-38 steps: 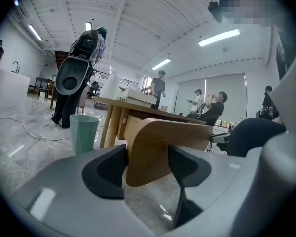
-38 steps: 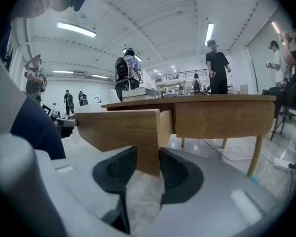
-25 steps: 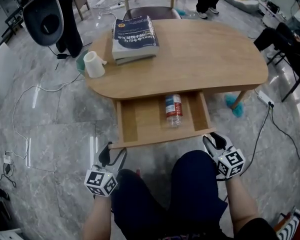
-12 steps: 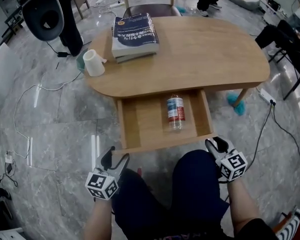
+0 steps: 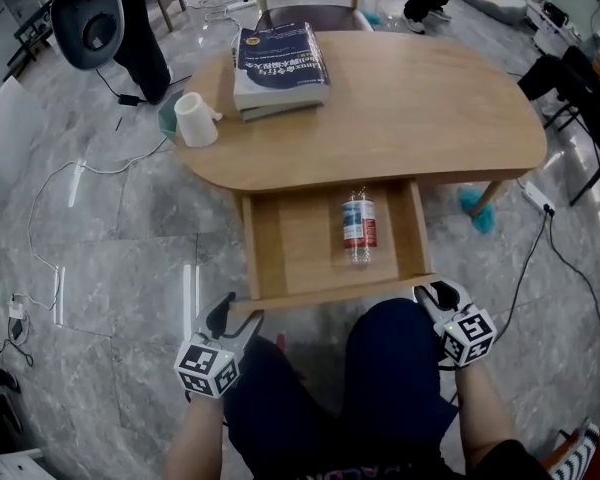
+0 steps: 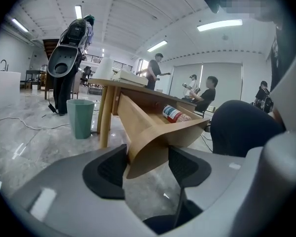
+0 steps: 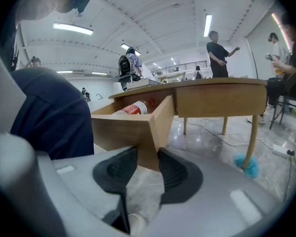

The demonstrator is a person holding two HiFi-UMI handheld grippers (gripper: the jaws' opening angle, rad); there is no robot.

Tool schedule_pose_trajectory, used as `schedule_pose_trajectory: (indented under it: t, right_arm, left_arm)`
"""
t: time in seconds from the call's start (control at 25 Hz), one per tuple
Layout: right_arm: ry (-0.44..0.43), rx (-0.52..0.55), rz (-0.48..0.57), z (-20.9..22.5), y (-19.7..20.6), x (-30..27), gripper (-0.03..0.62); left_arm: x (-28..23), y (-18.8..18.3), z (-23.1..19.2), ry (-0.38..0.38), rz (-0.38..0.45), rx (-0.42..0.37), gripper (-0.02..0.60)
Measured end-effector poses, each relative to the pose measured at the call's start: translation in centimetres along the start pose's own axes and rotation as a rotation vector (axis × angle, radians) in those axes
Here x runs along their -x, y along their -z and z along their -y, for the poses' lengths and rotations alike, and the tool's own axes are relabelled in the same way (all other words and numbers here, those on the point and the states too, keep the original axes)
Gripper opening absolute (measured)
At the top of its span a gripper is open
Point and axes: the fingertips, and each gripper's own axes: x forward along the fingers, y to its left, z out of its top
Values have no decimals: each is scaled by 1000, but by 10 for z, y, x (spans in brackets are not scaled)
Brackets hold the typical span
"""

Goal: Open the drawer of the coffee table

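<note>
The light wooden coffee table (image 5: 420, 98) has its drawer (image 5: 290, 243) pulled out toward me, with a plastic bottle (image 5: 358, 226) lying inside. My left gripper (image 5: 232, 320) holds the drawer's front left corner, and in the left gripper view that corner (image 6: 153, 137) fills the gap between the pads of the gripper (image 6: 145, 167). My right gripper (image 5: 436, 293) holds the front right corner. In the right gripper view the drawer's corner (image 7: 133, 132) sits pinched between the two black pads of the gripper (image 7: 148, 169). The bottle (image 6: 175, 114) (image 7: 130, 108) shows in both gripper views.
A thick blue book (image 5: 280, 63) and a white cup (image 5: 195, 120) sit on the tabletop. A green bin (image 6: 80, 117) stands by the left table leg. My knees (image 5: 380, 368) are just below the drawer front. Cables (image 5: 70, 178) and a blue brush (image 5: 475, 208) lie on the floor.
The drawer has slid a little further out of the table toward me. Both grippers came back with its front corners, the left one also sinking slightly.
</note>
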Motion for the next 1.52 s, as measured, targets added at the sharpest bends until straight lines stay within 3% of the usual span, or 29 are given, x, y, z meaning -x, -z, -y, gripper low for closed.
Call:
schedule_pose_trajectory:
  t: [0.4,0.56,0.64,0.68,0.72,0.84,0.96,1.16,1.4,1.52]
  right_arm:
    - [1,-4,9,-1,-5,0,141]
    - [15,-16,34,8,-16,22,140]
    - [36,-40,80,13,-29,40,72]
    - [46,-51,107,14,-37,49,6]
    - [55,-54,133,16,-47,55,2]
    - [59,-11,192,13,-83,64,2]
    - [10,69,221,2,-123,53,2]
    - [-143,154,228,-25,-184,23,2]
    - [-340,135,173,-70,-267,24,2]
    - [-374,130,93,-82,-309,56,2]
  left_arm:
    - [3,-2,-3,19,23,9,264]
    - [22,-4,-11,-4,49,11,219]
    - [43,-7,-19,-42,89,17,124]
    - [53,-10,-24,-63,114,25,50]
    - [62,-15,-28,-82,138,33,8]
    - [80,-39,-32,-127,193,30,8]
    - [80,-62,-22,-124,229,2,8]
    - [60,-108,11,-57,227,-34,8]
    - [68,-190,51,-19,171,26,8]
    - [87,-245,86,-2,137,45,7]
